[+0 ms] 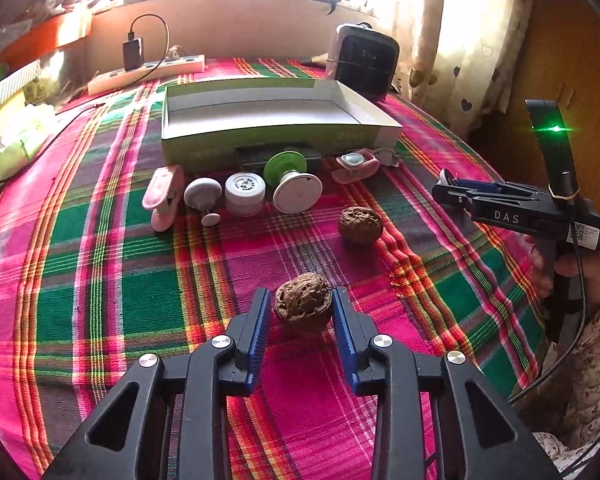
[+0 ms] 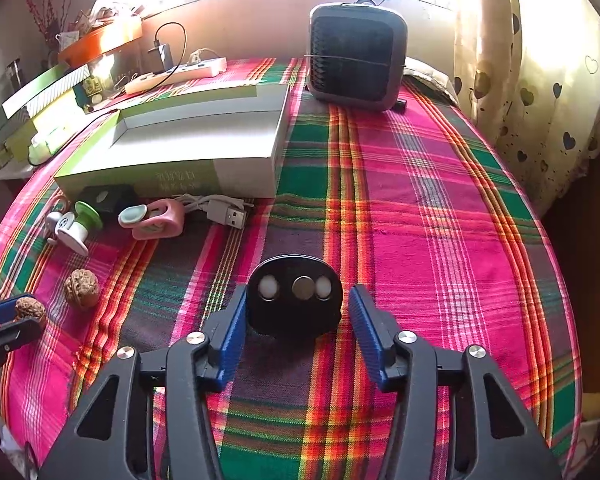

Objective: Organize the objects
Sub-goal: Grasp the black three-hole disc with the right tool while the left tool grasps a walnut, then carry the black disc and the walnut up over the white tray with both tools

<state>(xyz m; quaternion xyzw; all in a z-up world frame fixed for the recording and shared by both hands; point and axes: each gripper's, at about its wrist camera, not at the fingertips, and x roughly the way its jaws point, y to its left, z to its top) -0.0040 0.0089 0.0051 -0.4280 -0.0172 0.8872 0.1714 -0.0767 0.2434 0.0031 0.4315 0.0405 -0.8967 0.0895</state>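
Straddling brown wrinkled walnut point(image 1: 303, 303) on plaid tablecloth point(image 1: 140, 292), left gripper point(image 1: 302, 312) pads touching its sides. Right gripper point(image 2: 296, 320), stamped "DAS", narrow around black oval device point(image 2: 295, 298), small gaps.

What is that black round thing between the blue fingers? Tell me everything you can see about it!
The black oval gadget looks like smooth plastic. Its top face carries two whitish round windows and one grey metal-looking disc in a row. It lies on the plaid tablecloth, between the blue pads of the right gripper. One pad sits right at its edge; the other shows a small gap. Its underside is hidden.
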